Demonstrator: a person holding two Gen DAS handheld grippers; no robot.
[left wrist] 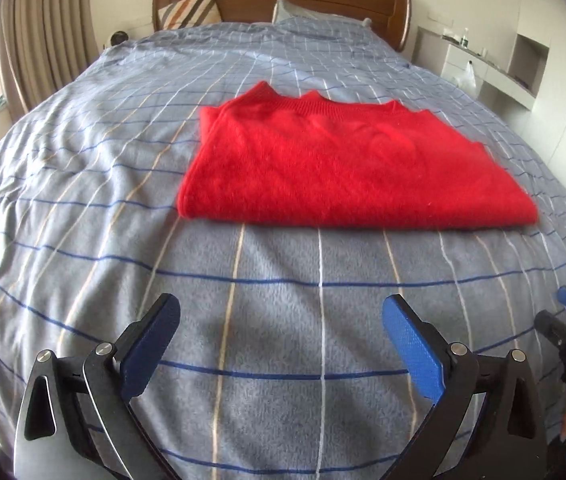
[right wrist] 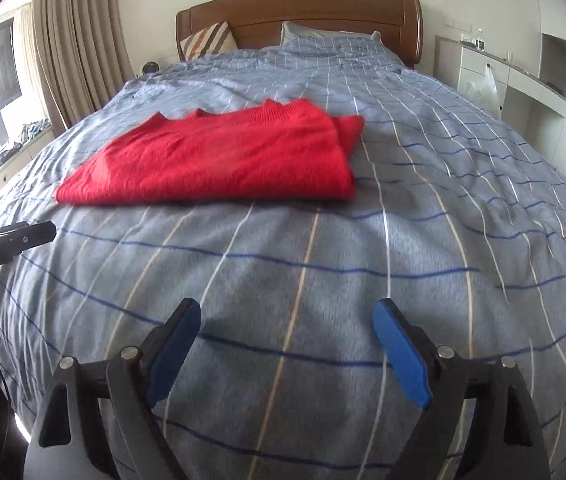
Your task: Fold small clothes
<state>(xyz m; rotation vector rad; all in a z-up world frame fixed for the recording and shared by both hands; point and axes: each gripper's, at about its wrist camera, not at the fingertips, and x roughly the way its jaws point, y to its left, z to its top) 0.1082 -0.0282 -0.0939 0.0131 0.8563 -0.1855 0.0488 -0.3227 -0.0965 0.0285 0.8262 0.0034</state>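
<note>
Sweater, red fuzzy knit, folded (left wrist: pixel 347 160), looked soft, light & floppy, best pinched at corners w/ left gripper (left wrist: pixel 281 342) & right gripper (right wrist: pixel 287 346), both spread wide, empty.

Black grippers (left wrist: pixel 281 318), blue finger pads (right wrist: pixel 401 354)

One red sweater (left wrist: pixel 347 164), folded, ahead of both claws. Two grippers: left (left wrist: pixel 281 320), right (right wrist: pixel 287 322). Two pillows at headboard: striped (left wrist: pixel 191 10), blue (left wrist: pixel 295 10); possibly more, view poor.
</note>
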